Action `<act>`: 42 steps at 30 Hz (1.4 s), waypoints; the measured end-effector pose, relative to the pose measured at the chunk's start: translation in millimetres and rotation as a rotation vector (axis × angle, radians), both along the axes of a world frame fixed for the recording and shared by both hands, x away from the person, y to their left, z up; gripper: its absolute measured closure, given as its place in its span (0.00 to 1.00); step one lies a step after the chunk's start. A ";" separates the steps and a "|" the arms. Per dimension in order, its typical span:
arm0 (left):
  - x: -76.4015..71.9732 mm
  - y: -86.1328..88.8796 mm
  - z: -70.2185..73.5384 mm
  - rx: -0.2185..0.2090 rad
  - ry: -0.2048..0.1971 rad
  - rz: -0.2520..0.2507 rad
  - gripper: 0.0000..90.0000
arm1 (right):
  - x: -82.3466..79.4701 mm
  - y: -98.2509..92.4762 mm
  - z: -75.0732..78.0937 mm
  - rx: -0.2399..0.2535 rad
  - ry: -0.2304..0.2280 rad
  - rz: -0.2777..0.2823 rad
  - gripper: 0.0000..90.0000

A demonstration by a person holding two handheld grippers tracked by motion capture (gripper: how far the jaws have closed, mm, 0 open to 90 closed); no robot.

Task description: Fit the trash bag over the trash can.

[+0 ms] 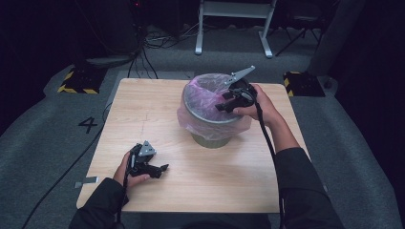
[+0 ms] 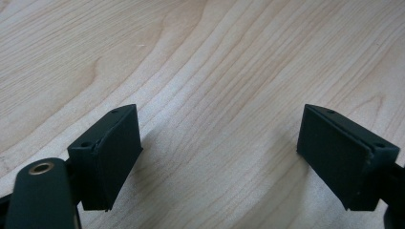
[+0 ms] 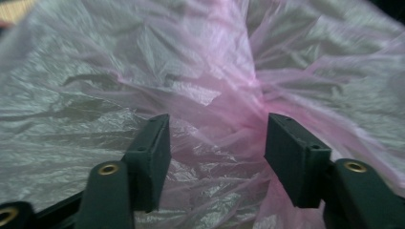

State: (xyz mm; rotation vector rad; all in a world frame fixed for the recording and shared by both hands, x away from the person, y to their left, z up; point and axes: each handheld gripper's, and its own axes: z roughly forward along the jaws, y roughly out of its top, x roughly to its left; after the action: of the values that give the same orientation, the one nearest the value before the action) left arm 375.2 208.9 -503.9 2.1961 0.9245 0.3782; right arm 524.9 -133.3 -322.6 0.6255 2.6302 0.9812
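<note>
A round metal bin stands on the wooden counter, near the far right corner, and a thin pink plastic bag lines it and folds out over the rim. The bag looks very light, soft and crinkly — it would likely slip and tear if tugged hard, so a gentle pinch is best. A good place to take hold seems to be where the plastic bunches into thick folds, or the loose skirt hanging outside the rim, not the flat tight parts. The bin itself looks stiff and heavier, so it should stay put while the bag is pulled. The right claw reaches over the bin's right rim and points into it, with its jaws spread and nothing between them. The left claw rests low near the counter's near left corner, well apart from the bin, jaws also spread wide and empty. The high view shows the whole bin, the counter and both hands at once. The right gripper view shows what the high view cannot — the bag up close, with its wrinkles and a tight pink gather just beyond the right claw. The left gripper view shows bare wood grain under the left claw.
</note>
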 end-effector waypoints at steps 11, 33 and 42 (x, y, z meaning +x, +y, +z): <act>0.0 0.0 0.0 0.000 -0.001 -0.001 0.16 | 9.8 6.2 -8.1 -0.085 0.043 -0.041 0.34; -0.2 -0.3 -0.1 -0.003 0.003 -0.002 0.16 | 7.6 12.6 -5.4 -0.174 0.029 -0.087 0.30; -0.2 -0.3 -0.1 -0.003 0.003 -0.002 0.16 | 1.4 5.7 -1.3 -0.101 -0.007 -0.107 0.30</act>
State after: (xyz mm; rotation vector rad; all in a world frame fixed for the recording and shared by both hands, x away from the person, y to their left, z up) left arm 375.0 208.6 -504.0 2.1952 0.9242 0.3729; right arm 526.3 -127.6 -323.9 0.7284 2.5918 0.8129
